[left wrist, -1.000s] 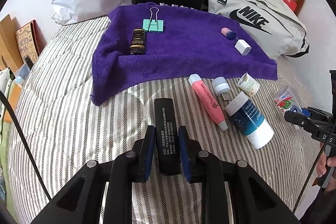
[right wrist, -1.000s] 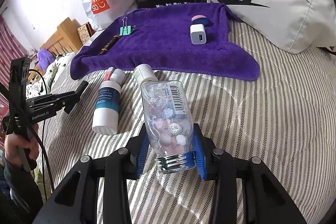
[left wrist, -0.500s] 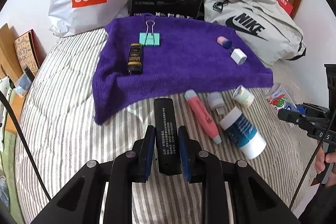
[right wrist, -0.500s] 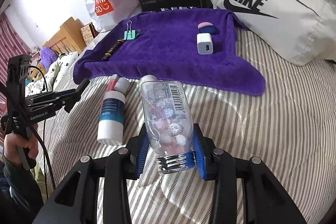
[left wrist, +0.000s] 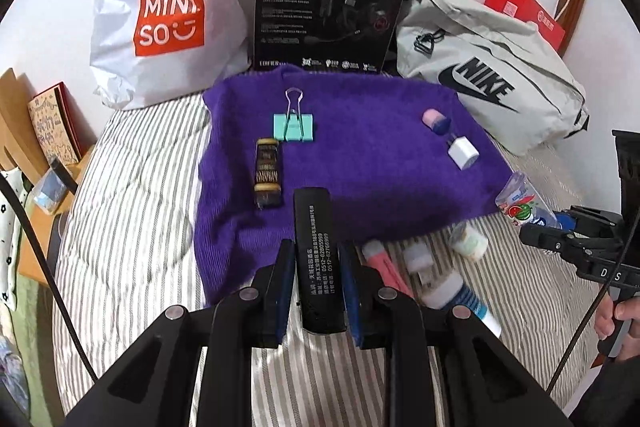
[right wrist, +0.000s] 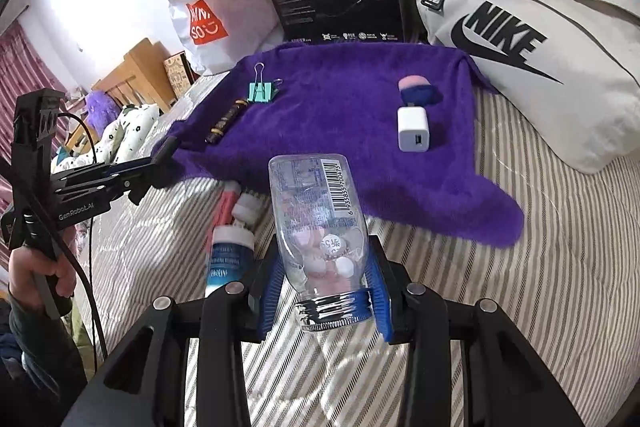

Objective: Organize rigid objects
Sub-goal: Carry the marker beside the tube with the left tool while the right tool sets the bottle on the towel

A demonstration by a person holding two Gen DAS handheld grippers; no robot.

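Left wrist view: left gripper [left wrist: 316, 283] clamped on a flat black bar w/ white print [left wrist: 318, 259], blue pads tight on both long sides, bar's far end reaching over the near edge of the purple towel [left wrist: 360, 163]. Towel is the landmark, spread on the striped bedspread [left wrist: 132, 227]. On towel: teal binder clip [left wrist: 294, 125] toward the far-left part, dark brown-gold tube [left wrist: 267, 173] just near side of the clip, pink-and-blue cap piece [left wrist: 437, 119] at far right, white charger cube [left wrist: 463, 152] just near side of it. Off the towel's near-right edge, on the bedspread: pink tube [left wrist: 384, 265], small white cap item [left wrist: 418, 261], white-and-blue bottle [left wrist: 456, 297], small roll [left wrist: 468, 245], all blurred. Behind towel: MINISO bag [left wrist: 168, 15], black headset box [left wrist: 332, 7], grey NIKE bag [left wrist: 488, 87]

Right wrist view: right gripper [right wrist: 326, 291] closed on a clear plastic bottle of round tablets [right wrist: 320, 227], gripped near its threaded neck, base pointing at the towel's near edge. Bottle is up off the bedspread. Other gripper is visible off the towel's left edge, a hand [right wrist: 36, 275] on its handle
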